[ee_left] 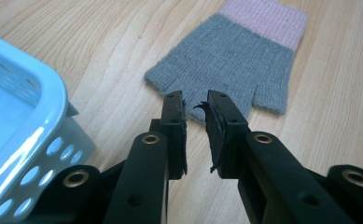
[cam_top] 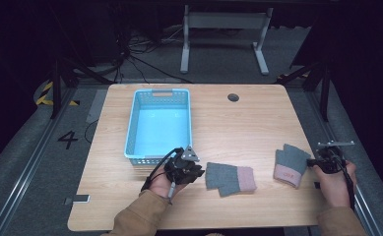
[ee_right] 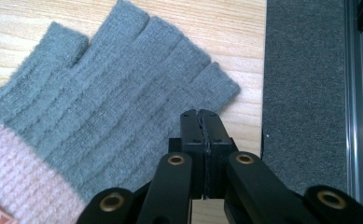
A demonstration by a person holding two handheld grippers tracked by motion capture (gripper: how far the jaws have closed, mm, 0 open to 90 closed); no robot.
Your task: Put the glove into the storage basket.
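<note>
Two grey fingerless gloves with pink cuffs lie flat on the wooden table. The left glove (cam_top: 231,178) (ee_left: 235,60) has its finger ends toward my left gripper (cam_top: 200,173) (ee_left: 195,100). That gripper's jaws stand a narrow gap apart with nothing between them, their tips just short of the glove's finger ends. The right glove (cam_top: 291,166) (ee_right: 109,102) lies near the table's right edge, finger ends pointing away and right. My right gripper (cam_top: 311,161) (ee_right: 200,114) is shut, jaws pressed together with nothing seen between them, tips over the glove's outer finger.
A light blue slotted basket (cam_top: 130,128) (ee_left: 39,93) stands empty just beyond and left of my left gripper. The table's right edge (ee_right: 263,93) runs close beside my right gripper, with grey floor past it. A round cable hole (cam_top: 233,97) sits at the table's back.
</note>
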